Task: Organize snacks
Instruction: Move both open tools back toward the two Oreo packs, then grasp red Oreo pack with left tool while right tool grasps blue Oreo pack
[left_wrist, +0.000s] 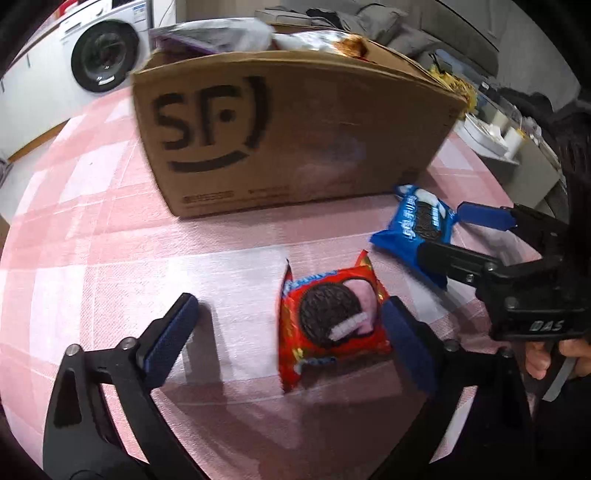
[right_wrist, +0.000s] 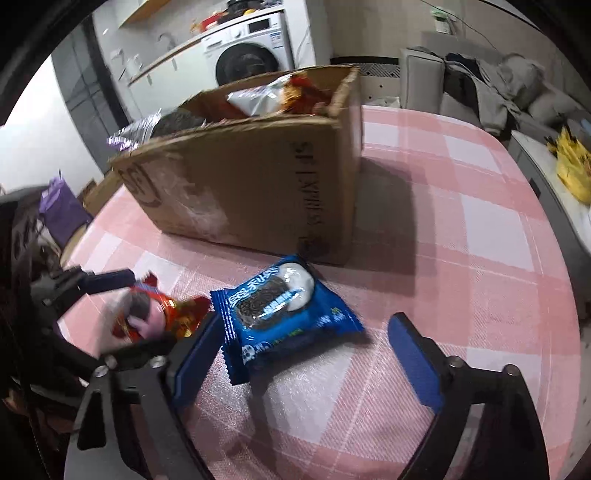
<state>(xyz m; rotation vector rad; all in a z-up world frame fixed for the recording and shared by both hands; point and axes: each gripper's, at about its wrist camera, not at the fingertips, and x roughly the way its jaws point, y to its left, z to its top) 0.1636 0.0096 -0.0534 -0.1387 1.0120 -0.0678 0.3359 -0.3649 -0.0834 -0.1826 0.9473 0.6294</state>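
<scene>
pink checked cloth (left_wrist: 110, 240); red packet (left_wrist: 332, 325) within wide left gripper (left_wrist: 291, 332), blue packet (right_wrist: 288, 317) within wide right gripper (right_wrist: 306, 339).

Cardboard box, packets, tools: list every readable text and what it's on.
"SF": printed big above a smile curve on the cardboard box.
"SF EXPRESS": running vertically on the box's other side, in the right wrist view.
"DAS": on the right tool body.
Blue snack packet, red snack packet, small print along the box's bottom edge: too blurred to read.
</scene>
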